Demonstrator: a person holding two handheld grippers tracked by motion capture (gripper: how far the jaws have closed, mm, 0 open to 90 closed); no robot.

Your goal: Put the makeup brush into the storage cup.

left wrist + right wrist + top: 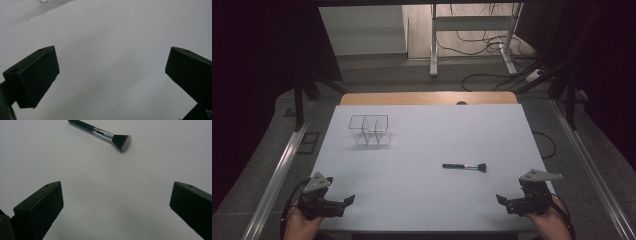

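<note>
- High view: the white table [422, 150] carries a makeup brush [464, 166] lying flat on its right half, handle pointing left and bristles right, and a clear two-compartment organizer [371, 129] standing well apart on the far left. The left gripper [343, 202] rests at the near left corner and the right gripper [503, 201] at the near right corner, neither touching anything; the brush lies nearer the right one, which looks the natural choice to fetch it
- Left gripper view: the jaws stand wide apart over bare table, holding nothing; a sliver of the clear organizer [45, 1] peeks in at the top edge. This hand has no work yet and would do best to stay out of the way
- Right gripper view: the jaws are spread wide and empty, with the brush [100, 132] ahead and slightly left, slanting, bristles [122, 142] nearest. To do the pickup well, I judge the gripper should move forward, turn so the jaws straddle the handle crosswise near the metal ferrule [103, 133], come down low to the table, and close on the handle rather than the soft bristles
</note>
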